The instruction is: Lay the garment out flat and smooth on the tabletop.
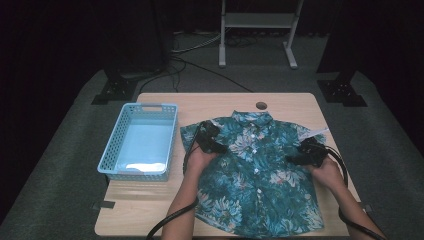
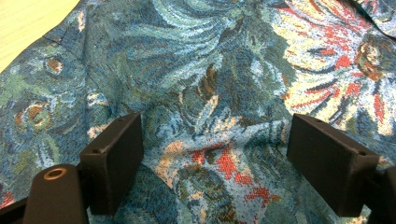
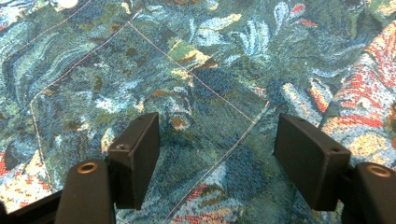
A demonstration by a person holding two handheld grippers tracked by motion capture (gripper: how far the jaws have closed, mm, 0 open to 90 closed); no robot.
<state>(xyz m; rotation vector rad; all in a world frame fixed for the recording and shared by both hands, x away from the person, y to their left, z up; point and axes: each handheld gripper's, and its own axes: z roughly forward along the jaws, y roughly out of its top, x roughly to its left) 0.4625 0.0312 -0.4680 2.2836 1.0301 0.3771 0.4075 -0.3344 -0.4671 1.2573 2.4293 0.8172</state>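
Note:
A teal floral short-sleeved shirt (image 1: pixel 255 175) lies spread flat, buttoned, collar away from me, on the wooden table (image 1: pixel 150 200). My left gripper (image 1: pixel 212 142) hovers over the shirt's left shoulder area; in the left gripper view it (image 2: pixel 215 158) stands open, jaws wide apart just above the fabric (image 2: pixel 210 84), nothing pinched. My right gripper (image 1: pixel 305 154) is over the shirt's right side near the sleeve; the right gripper view has it (image 3: pixel 217 158) open above the stitched chest pocket (image 3: pixel 140 84).
A light blue plastic basket (image 1: pixel 141 141) stands on the table left of the shirt, close to the left sleeve. A round hole (image 1: pixel 261 105) is in the table's far edge. Black stands and a white frame (image 1: pixel 257 25) are on the floor beyond.

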